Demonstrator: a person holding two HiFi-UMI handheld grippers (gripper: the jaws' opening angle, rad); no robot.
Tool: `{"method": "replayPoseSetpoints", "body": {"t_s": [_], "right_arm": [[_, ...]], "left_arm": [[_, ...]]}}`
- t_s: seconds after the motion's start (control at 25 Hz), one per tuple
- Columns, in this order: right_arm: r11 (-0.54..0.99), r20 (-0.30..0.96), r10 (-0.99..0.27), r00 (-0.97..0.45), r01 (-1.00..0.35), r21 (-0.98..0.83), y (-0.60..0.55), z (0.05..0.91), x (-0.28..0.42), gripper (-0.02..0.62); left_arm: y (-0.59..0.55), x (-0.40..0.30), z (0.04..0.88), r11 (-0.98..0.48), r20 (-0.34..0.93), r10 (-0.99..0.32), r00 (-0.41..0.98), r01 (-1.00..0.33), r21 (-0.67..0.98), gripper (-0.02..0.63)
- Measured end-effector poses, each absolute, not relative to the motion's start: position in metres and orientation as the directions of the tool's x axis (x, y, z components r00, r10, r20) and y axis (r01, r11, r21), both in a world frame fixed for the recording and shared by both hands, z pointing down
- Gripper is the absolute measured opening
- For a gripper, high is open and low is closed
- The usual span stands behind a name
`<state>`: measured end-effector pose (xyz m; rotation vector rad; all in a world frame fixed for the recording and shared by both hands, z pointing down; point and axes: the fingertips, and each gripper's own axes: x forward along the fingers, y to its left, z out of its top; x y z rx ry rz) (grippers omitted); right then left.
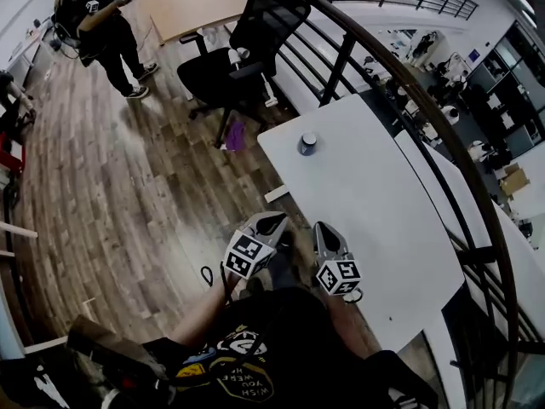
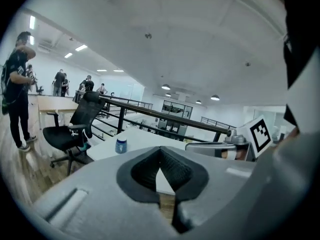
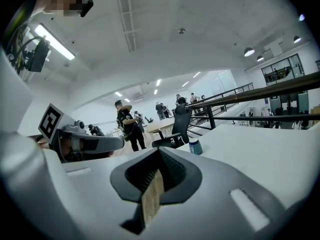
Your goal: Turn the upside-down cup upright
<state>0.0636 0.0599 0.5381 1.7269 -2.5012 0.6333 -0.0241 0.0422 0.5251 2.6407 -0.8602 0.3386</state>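
A small blue cup (image 1: 307, 143) with a pale top stands near the far end of the white table (image 1: 366, 203). It also shows in the left gripper view as the cup (image 2: 121, 145) and in the right gripper view as the cup (image 3: 195, 146), far ahead of both jaws. My left gripper (image 1: 271, 222) and right gripper (image 1: 324, 229) hover side by side close to my body, over the table's near edge, well short of the cup. The left gripper (image 2: 160, 176) is shut on nothing. So is the right gripper (image 3: 157, 179).
A black office chair (image 1: 247, 49) stands beyond the table's far end on the wooden floor. A dark curved railing (image 1: 400, 83) runs along the table's right side. A person (image 1: 98, 24) stands at the far left, next to a wooden table (image 1: 192, 2).
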Motion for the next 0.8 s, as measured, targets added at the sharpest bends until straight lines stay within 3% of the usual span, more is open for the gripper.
{"method": "replayPoseSetpoints", "body": {"t_s": [0.12,0.28,0.64,0.8], "right_arm": [[0.267,0.289,-0.888,-0.357,-0.913,-0.307,0.105,0.540,0.050,-0.002],[0.255,0.326,-0.879,-0.349,-0.920,-0.299,0.146,0.541,0.042,-0.003],[0.316,0.266,-0.884,-0.385,-0.910,-0.266,0.155,0.505,0.052,-0.003],[0.347,0.280,-0.864,-0.417,-0.899,-0.268,0.162,0.505,0.049,-0.003]], "left_arm": [[0.089,-0.030,0.539,-0.723,0.345,-0.518,0.783,-0.616,0.313,0.005],[0.135,-0.033,0.549,-0.741,0.408,-0.494,0.768,-0.617,0.265,0.005],[0.145,-0.017,0.518,-0.744,0.347,-0.530,0.774,-0.620,0.249,0.005],[0.160,0.004,0.520,-0.779,0.387,-0.484,0.785,-0.588,0.217,0.005]]}}
